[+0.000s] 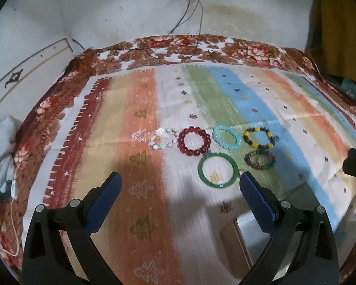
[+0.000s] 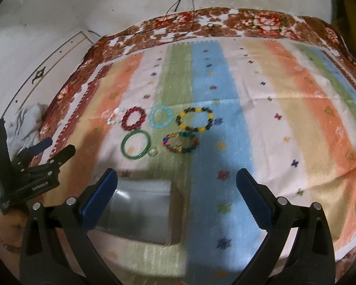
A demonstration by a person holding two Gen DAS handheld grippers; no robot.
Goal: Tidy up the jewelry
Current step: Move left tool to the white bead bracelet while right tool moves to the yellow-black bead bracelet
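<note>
Nearest the right wrist camera, the right tongs [image 2: 175, 187] gape wide, empty, above a clear plastic box [image 2: 140, 211] on the striped cloth [image 2: 284, 123]. At nine o'clock, the left tongs [image 1: 180, 190] are likewise wide open, holding nothing. Beyond lie a green bangle [image 2: 136, 144] and a multicoloured bead bracelet [image 2: 180, 143]. Farther, a row: white [image 2: 114, 116], red [image 2: 133, 118], turquoise [image 2: 161, 116], and yellow-and-black bracelets [image 2: 194, 119].

The striped cloth [image 2: 261, 123] looked woven and matt, laid over a floral fabric [image 1: 249, 49]. The green bangle [image 1: 218, 171] was smooth and glossy, the red bead bracelet [image 1: 194, 141] glassy, and the clear plastic bag [image 2: 140, 211] shiny.
</note>
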